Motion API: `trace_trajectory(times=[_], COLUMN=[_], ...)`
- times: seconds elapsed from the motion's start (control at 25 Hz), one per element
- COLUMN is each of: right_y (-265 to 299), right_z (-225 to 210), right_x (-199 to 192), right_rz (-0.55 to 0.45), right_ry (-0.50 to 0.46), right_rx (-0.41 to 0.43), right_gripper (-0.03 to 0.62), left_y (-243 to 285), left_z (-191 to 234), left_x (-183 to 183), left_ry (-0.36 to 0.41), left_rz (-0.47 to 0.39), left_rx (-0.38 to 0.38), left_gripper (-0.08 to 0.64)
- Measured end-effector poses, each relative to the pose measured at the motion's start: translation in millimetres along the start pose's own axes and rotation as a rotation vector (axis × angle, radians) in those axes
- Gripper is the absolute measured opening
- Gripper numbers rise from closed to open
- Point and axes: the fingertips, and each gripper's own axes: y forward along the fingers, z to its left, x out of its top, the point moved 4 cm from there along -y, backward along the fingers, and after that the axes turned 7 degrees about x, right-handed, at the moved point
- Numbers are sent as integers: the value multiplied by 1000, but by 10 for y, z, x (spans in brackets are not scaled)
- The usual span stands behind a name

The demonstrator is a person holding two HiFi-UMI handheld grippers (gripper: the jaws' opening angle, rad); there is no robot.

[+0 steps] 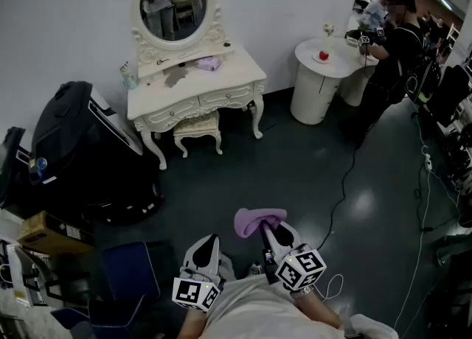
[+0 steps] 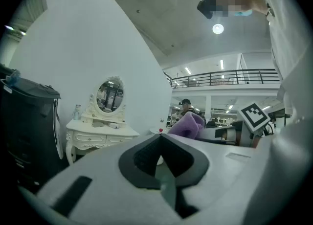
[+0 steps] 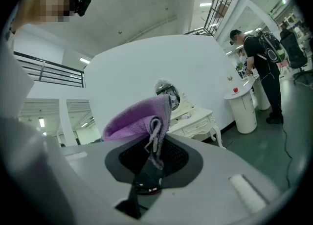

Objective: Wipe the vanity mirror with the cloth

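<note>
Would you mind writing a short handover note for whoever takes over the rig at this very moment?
Right gripper: shut on the purple cloth, which bunches out past the fingers.
Left gripper: shut, holding nothing.
The vanity mirror stands on the white dressing table against the far wall, across the dark floor from both grippers.
Done: cloth is in hand.
Left: walk over to the table, raise the cloth to the glass and wipe it; no wiping has started.
</note>
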Motion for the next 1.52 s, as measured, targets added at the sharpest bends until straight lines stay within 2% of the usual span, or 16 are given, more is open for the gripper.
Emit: trace_trajectory(times=[0.4,0.68,0.84,1.16,1.36,1.52], right_y=[-253,-215,-140,512,977,1346], right_z=[-130,-120,-182,-260,-540,-788], right_x=[107,128,200,226,420,616], right_rz=[-25,-16,-31,16,28,39], right_ry=[-28,-48,-30,-29,-61,-74], right_rx=[-39,-16,-10,11,-21,-57], right_gripper=[69,69,69,71,71,71], left_y=[97,194,228,619,1222,1795], left_z=[-265,-258,-240,248,596,842], left_x=[-16,52,60,176,241,444], left_ry=[5,12,4,-16,-80,-100], left_rz=[-8,-29,-32,-29,-37,-76], left_rx=[-45,-40,-19,23,30,-13], left_gripper=[0,0,0,0,0,0])
